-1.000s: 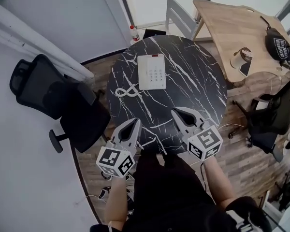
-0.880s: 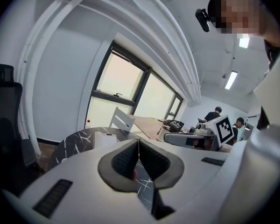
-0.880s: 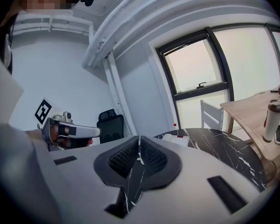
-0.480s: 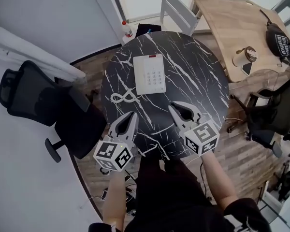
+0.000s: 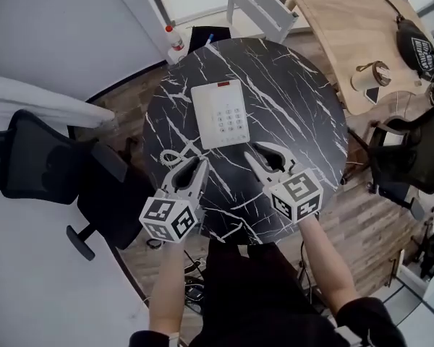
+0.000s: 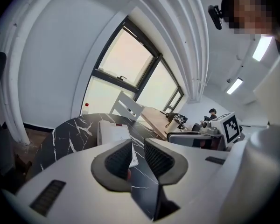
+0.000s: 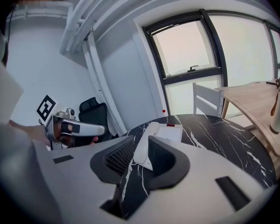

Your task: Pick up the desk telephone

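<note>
The white desk telephone (image 5: 219, 114) lies flat on the round black marble table (image 5: 304, 107), keypad up, its white coiled cord (image 5: 171, 157) trailing toward the near left. My left gripper (image 5: 197, 166) hovers just short of the phone's near left corner, beside the cord. My right gripper (image 5: 258, 152) is at the near right corner. Neither touches the phone. In the left gripper view the phone (image 6: 113, 132) lies ahead of the jaws (image 6: 139, 155); in the right gripper view the phone (image 7: 164, 133) lies past them (image 7: 141, 154). Both pairs of jaws are opening, a narrow gap, nothing between them.
A black office chair (image 5: 36, 165) stands left of the table. A light wooden table (image 5: 347, 20) at the back right carries a cup (image 5: 367, 76) and a black bag (image 5: 418, 49). A white chair (image 5: 254, 6) and a small bottle (image 5: 175, 38) are behind; another dark chair (image 5: 409, 157) right.
Both grippers have moved forward and down over the table toward the phone's near corners. Their jaws, shut before, have parted slightly.
</note>
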A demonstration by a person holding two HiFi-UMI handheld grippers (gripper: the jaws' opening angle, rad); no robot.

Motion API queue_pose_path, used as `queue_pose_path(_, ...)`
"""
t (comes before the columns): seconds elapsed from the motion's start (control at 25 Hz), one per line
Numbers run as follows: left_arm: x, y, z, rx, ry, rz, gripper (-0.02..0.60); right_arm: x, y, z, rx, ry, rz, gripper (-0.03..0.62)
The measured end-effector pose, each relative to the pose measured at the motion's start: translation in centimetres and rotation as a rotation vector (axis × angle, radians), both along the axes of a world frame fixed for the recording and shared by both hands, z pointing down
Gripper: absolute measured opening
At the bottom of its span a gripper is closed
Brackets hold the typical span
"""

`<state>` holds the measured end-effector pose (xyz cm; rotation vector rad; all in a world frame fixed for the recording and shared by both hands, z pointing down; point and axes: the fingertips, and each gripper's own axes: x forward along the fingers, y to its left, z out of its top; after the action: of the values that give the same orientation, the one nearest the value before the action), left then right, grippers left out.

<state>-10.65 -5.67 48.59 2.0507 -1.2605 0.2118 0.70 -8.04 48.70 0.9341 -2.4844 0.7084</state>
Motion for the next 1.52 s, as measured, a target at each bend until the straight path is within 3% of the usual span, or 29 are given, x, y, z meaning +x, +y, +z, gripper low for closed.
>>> queue_pose_path(0.64,-1.5,-5.8,9.4,-0.147,0.082,0.025,0.207,-1.2,-5.3,9.0,-0.115,0.092,0.025,0.238)
queue_pose_path(0.84,-1.7,-7.2,10.6,-0.17,0.187,0.02,0.249,-1.7,-6.1,10.8,-0.169,0.067,0.017,0.28)
queue_pose_path(1.08,-2.0,-8.2,12.8,-0.205,0.172,0.036,0.275,-1.5,-7.1,12.5,-0.207,0.058,0.019,0.314)
queue_pose_path(1.36,-1.4,-9.3,14.7,-0.236,0.203,0.064,0.371,-2.0,-8.1,14.5,-0.229,0.043,-0.002,0.345)
queue_pose_path(1.52,-1.3,-9.8,15.2,-0.254,0.24,0.072,0.39,-2.3,-8.7,15.3,-0.246,0.027,-0.017,0.357)
